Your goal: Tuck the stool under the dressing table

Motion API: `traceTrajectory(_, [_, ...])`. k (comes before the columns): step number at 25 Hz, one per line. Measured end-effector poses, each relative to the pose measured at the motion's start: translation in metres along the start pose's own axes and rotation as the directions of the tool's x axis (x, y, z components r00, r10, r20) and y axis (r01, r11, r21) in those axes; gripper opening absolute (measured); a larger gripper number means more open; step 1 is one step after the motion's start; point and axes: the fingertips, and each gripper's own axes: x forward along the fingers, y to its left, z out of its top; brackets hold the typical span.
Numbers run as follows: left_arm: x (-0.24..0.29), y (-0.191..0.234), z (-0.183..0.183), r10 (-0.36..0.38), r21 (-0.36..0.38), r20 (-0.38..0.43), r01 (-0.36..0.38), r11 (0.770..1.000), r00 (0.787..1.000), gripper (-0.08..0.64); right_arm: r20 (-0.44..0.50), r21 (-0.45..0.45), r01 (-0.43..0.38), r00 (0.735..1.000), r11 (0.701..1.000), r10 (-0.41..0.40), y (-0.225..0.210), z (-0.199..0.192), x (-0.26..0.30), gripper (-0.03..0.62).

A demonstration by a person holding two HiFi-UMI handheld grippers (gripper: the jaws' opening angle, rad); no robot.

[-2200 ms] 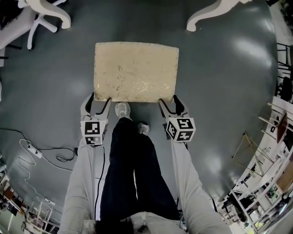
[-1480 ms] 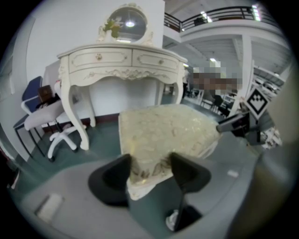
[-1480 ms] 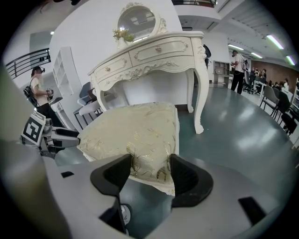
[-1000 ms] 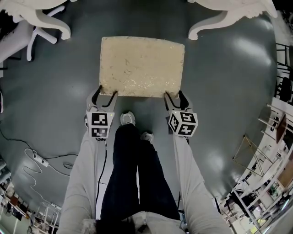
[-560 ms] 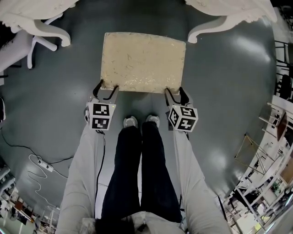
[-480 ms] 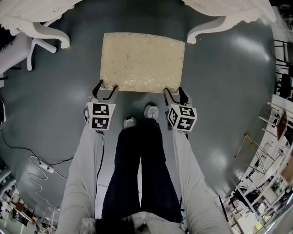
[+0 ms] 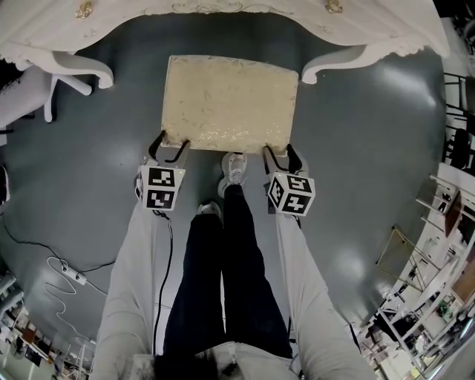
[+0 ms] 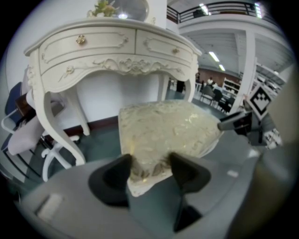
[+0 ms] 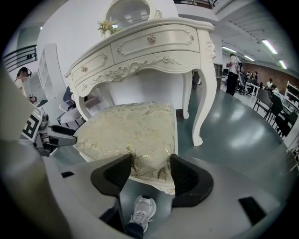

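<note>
The stool (image 7: 230, 100) has a cream, gold-patterned cushion and stands on the grey floor. Its far edge lies just under the front edge of the white dressing table (image 7: 223, 11), between the table's two curved front legs. My left gripper (image 7: 169, 147) is shut on the stool's near left corner, and my right gripper (image 7: 278, 157) on its near right corner. In the left gripper view the cushion corner (image 8: 154, 158) sits pinched between the black jaws of the left gripper (image 8: 149, 168), with the dressing table (image 8: 93, 51) close ahead. In the right gripper view the right gripper (image 9: 149, 170) clamps the stool (image 9: 135, 130) below the dressing table (image 9: 149, 46).
A white office chair (image 7: 30, 82) stands left of the table. A cable with a power strip (image 7: 67, 273) lies on the floor at the lower left. Shelving (image 7: 453, 223) lines the right edge. The person's shoe (image 7: 234, 167) is just behind the stool.
The stool has slid forward with both grippers still on its near corners. The dressing table's front edge has come into view over the stool's far edge, and the person has stepped forward.
</note>
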Motion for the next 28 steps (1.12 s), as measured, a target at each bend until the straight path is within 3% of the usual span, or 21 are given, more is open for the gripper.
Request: traceTrajectory(28, [0.071,0.037,0.083,0.027,-0.075,-0.011,-0.028,0.997,1.000,0.281,-0.016,-0.072,-0.049,0.999,0.996,0.048,-0.037,0.108,0.080,0.255])
